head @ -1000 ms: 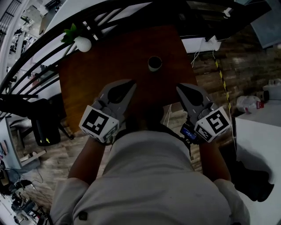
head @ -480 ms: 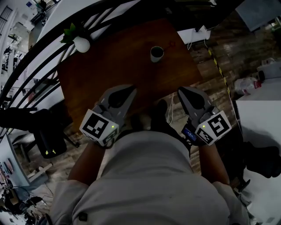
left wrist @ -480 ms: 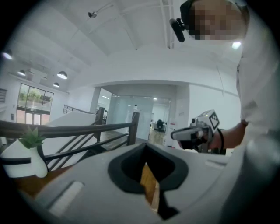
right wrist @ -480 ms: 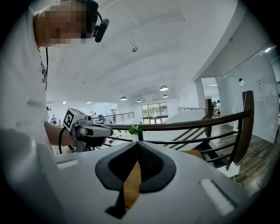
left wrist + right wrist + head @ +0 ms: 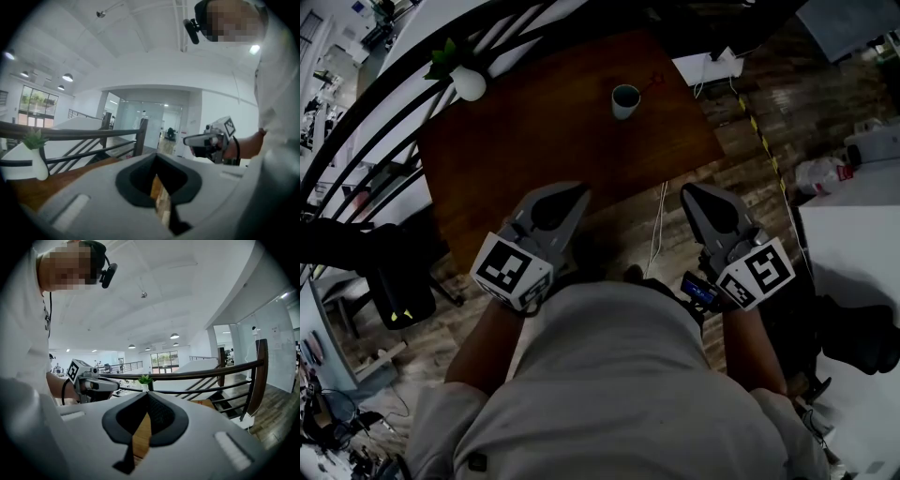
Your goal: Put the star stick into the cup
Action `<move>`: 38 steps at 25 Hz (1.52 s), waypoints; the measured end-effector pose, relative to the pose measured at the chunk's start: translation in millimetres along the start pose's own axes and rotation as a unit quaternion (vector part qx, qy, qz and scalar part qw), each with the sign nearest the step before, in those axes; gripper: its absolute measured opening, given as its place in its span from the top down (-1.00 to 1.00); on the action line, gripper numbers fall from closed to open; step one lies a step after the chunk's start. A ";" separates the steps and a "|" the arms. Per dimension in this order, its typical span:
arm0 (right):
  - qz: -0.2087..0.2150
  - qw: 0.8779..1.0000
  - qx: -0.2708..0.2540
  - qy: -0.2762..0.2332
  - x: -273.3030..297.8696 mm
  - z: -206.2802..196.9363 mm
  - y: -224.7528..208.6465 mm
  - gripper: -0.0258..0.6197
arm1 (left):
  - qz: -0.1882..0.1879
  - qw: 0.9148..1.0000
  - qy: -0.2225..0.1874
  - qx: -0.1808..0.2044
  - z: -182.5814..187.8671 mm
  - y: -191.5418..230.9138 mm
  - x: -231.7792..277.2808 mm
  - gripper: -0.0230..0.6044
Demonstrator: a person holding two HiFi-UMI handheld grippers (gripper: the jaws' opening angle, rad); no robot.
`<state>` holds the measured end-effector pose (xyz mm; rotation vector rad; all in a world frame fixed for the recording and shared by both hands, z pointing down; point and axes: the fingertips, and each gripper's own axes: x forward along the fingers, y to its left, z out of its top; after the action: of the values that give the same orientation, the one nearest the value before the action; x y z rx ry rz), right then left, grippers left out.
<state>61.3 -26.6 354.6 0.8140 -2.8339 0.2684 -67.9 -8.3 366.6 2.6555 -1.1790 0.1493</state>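
L gripper [image 5: 156, 158]: grey jaws closed tip to tip, nothing btwn them; only floor shows thru the gap behind the tips. R gripper [image 5: 146, 397]: same, pinched closed, empty.

Both held low & close to the person's body, pointing fwd over the wood-plank floor [image 5: 670, 220], just short of the near edge of the dark brown wooden desk [image 5: 534, 141]. Reads as a carry posture, approach not reach.

Small pale cup w/ dark inside [image 5: 625, 100] stands upright toward desk's far side, well apart from both grippers. Star stick [image 5: 656, 81], I judge, is the tiny reddish thing on the desk just R of cup, not in it; too small to confirm. R gripper is on that side, so prob. the one to open & pick.

White round vase w/ green sprig [image 5: 469, 84] at far L corner, out of the way.
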 end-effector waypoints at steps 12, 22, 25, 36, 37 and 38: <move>0.034 0.999 -0.013 0.006 -75.5 -33.2 13.4 0.90 | 0.036 0.999 0.014 0.006 -27.3 -80.3 4.2 0.92; 0.060 0.998 -0.015 0.003 -134.5 -53.8 45.7 0.90 | 0.052 0.999 0.014 0.005 -45.8 -150.0 -14.1 0.92; 0.060 0.998 -0.012 0.002 -145.3 -58.1 54.3 0.90 | 0.051 0.999 0.010 0.001 -48.3 -160.4 -18.5 0.92; 0.062 0.998 -0.019 -0.007 -162.4 -57.9 70.8 0.90 | 0.058 0.998 -0.007 0.003 -42.6 -178.3 -31.5 0.92; 0.062 0.998 -0.019 -0.008 -162.8 -57.9 72.3 0.90 | 0.058 0.998 -0.007 0.003 -42.7 -179.4 -33.0 0.92; 0.062 0.998 -0.019 -0.009 -163.0 -57.7 73.0 0.90 | 0.058 0.998 -0.008 0.004 -42.6 -180.2 -33.9 0.92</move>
<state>165.0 129.5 365.4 0.6375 -2.9012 0.2245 43.0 143.7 371.0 2.5998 -1.3420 0.1518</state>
